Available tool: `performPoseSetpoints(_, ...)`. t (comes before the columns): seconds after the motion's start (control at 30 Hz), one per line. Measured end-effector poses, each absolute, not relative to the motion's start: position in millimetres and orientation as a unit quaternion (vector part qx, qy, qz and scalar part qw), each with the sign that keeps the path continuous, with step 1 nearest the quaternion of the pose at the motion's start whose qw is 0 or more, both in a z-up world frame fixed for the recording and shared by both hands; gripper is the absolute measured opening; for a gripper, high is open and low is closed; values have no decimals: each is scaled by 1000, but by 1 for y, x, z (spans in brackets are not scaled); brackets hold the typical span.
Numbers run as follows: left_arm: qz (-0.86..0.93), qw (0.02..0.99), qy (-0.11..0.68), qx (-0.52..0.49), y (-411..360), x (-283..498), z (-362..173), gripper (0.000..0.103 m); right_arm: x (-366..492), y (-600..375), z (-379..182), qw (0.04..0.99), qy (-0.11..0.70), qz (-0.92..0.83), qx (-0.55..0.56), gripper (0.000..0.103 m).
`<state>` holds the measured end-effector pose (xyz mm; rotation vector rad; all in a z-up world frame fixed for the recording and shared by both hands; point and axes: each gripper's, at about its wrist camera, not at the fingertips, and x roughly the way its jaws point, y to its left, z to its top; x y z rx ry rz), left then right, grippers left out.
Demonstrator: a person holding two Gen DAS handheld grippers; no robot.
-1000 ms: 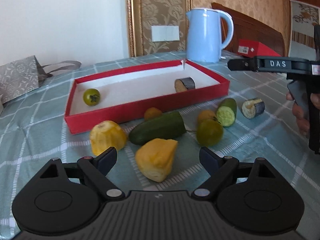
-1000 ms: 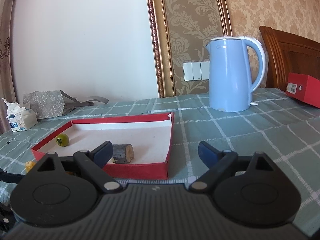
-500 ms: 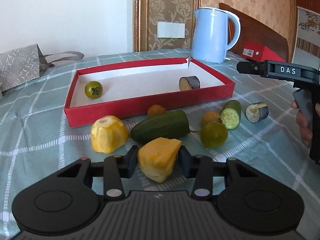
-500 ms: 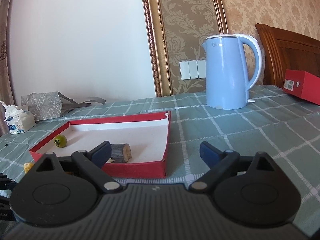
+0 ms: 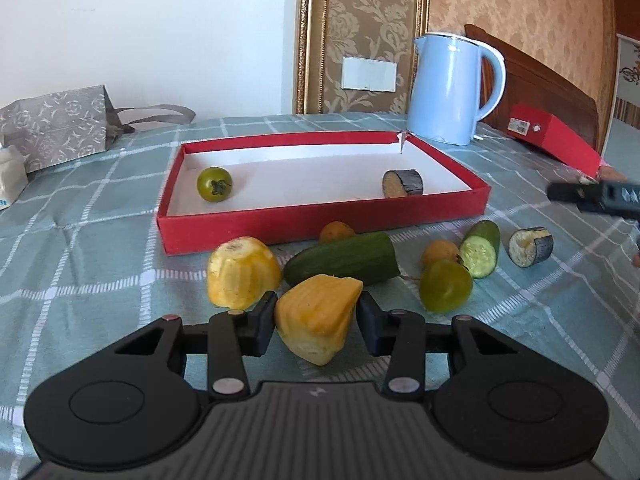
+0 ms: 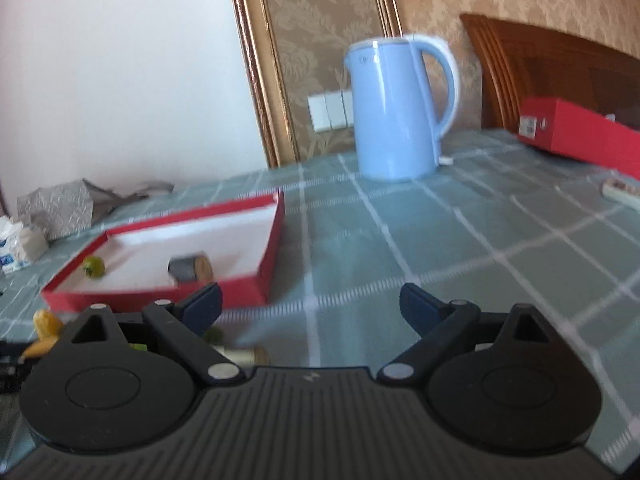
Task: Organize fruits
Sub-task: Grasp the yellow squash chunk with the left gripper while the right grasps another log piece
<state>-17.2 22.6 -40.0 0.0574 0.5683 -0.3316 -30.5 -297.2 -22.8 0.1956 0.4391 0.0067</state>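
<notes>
My left gripper [image 5: 316,322] is shut on a yellow fruit chunk [image 5: 320,300], a pad pressed against each side of it, low over the checked tablecloth. Behind it lie a rounded yellow piece [image 5: 242,272], a long cucumber [image 5: 344,258], a green tomato [image 5: 445,285], two small orange fruits [image 5: 337,232], a cucumber end [image 5: 480,248] and an eggplant slice [image 5: 531,246]. The red tray [image 5: 320,216] holds a green tomato [image 5: 214,184] and an eggplant slice [image 5: 403,183]. My right gripper [image 6: 310,304] is open over bare cloth to the right of the tray [image 6: 256,292], with nothing between its fingers.
A blue kettle [image 5: 452,88] stands behind the tray's far right corner. A red box [image 5: 556,140] lies at the right, before a wooden chair back. A grey gift bag [image 5: 56,124] and a tissue pack [image 5: 8,180] sit at the far left.
My left jaws closed from wide open onto the yellow chunk. The right gripper slid away to the right, toward the edge of the left wrist view, and its own view tilted and blurred.
</notes>
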Motion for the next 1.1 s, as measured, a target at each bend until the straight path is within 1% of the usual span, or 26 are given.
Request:
performPoseSetpoints(0.07, -163, 945, 280, 30, 22, -17, -40, 42, -34, -294, -26, 969, 230, 12, 92, 93)
performPoseSetpoints(0.23, -163, 944, 286, 29, 23, -15, -41, 42, -36, -266, -29, 971, 237, 18, 33, 84)
performPoseSetpoints(0.3, -163, 944, 286, 29, 22, -15, -42, 42, -33, -256, -31, 969, 245, 25, 20, 75)
performPoseSetpoints(0.37, -163, 944, 287, 29, 22, -15, -42, 42, -28, -248, -34, 965, 259, 29, 13, 70)
performPoseSetpoints(0.43, -163, 944, 287, 28, 22, -15, -42, 42, -23, -242, -38, 962, 272, 30, 9, 67)
performPoseSetpoints(0.47, -163, 944, 287, 28, 22, -15, -42, 42, -21, -241, -38, 960, 277, 31, 11, 65)
performPoseSetpoints(0.53, -160, 943, 291, 28, 22, -14, -43, 41, -16, -237, -39, 959, 281, 35, 13, 63)
performPoseSetpoints(0.6, -160, 942, 294, 23, 24, -13, -43, 41, -12, -234, -41, 957, 289, 31, 6, 58)
performPoseSetpoints(0.67, -160, 942, 294, 24, 24, -13, -43, 41, -10, -232, -40, 958, 285, 25, 2, 59)
performPoseSetpoints(0.77, -160, 942, 294, 25, 24, -12, -43, 41, -9, -231, -41, 958, 288, 15, -4, 54)
performPoseSetpoints(0.87, -159, 942, 294, 26, 24, -12, -43, 41, -1, -233, -44, 951, 309, 5, -2, 52)
performPoseSetpoints(0.97, -160, 942, 294, 25, 24, -12, -43, 41, 0, -234, -44, 951, 308, 4, -3, 52)
performPoseSetpoints(1.07, -160, 942, 294, 25, 24, -12, -43, 41, -1, -233, -44, 953, 303, 10, -3, 32)
performPoseSetpoints(1.1, -160, 942, 294, 25, 24, -12, -43, 41, -1, -233, -44, 953, 303, 8, -2, 32)
